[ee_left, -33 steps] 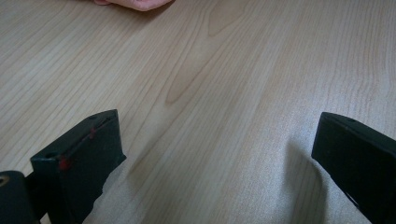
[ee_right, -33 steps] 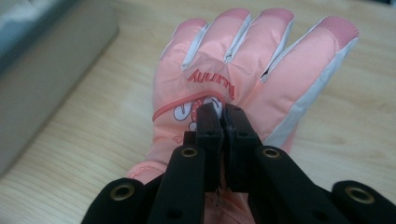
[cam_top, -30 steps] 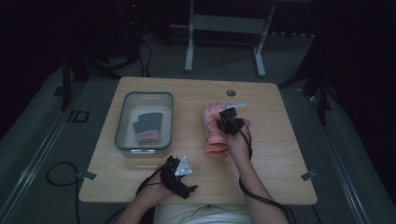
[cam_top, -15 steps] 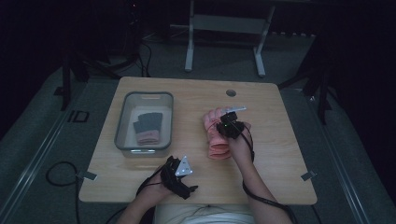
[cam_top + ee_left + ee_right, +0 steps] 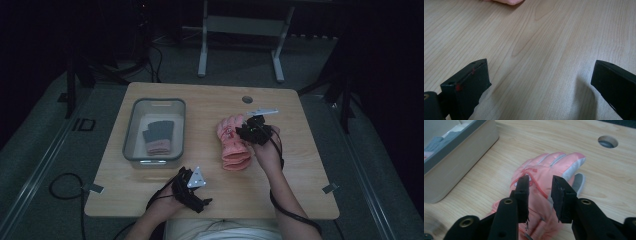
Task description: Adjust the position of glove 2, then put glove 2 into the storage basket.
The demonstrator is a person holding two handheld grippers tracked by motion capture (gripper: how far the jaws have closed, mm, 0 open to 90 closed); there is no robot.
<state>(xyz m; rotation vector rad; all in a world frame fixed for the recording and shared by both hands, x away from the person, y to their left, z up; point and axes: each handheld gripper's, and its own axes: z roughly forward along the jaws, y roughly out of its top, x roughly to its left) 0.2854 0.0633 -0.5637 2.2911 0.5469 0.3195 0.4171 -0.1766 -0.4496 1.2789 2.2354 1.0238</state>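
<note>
A pink winter glove (image 5: pixel 232 145) lies flat near the middle of the wooden table (image 5: pixel 300 165), its fingers pointing away from the person. My right gripper (image 5: pixel 246 132) hovers at the glove's right side. In the right gripper view its jaws have just been opening; the right gripper (image 5: pixel 540 186) now stands a little apart above the glove's back (image 5: pixel 554 162), pads (image 5: pixel 522 187) off the fabric. My left gripper (image 5: pixel 192 189) rests near the front edge. In the left gripper view it (image 5: pixel 539 75) is wide open over bare wood.
A clear plastic bin (image 5: pixel 131 135) stands at the left of the table with a grey and pink glove (image 5: pixel 159 136) inside; its wall (image 5: pixel 456 152) is close on the left in the right gripper view. A round cable hole (image 5: pixel 247 99) sits at the back.
The right gripper has shifted slightly right and lifted off the pink glove, which now lies loose on the table. The left hand has not moved.
</note>
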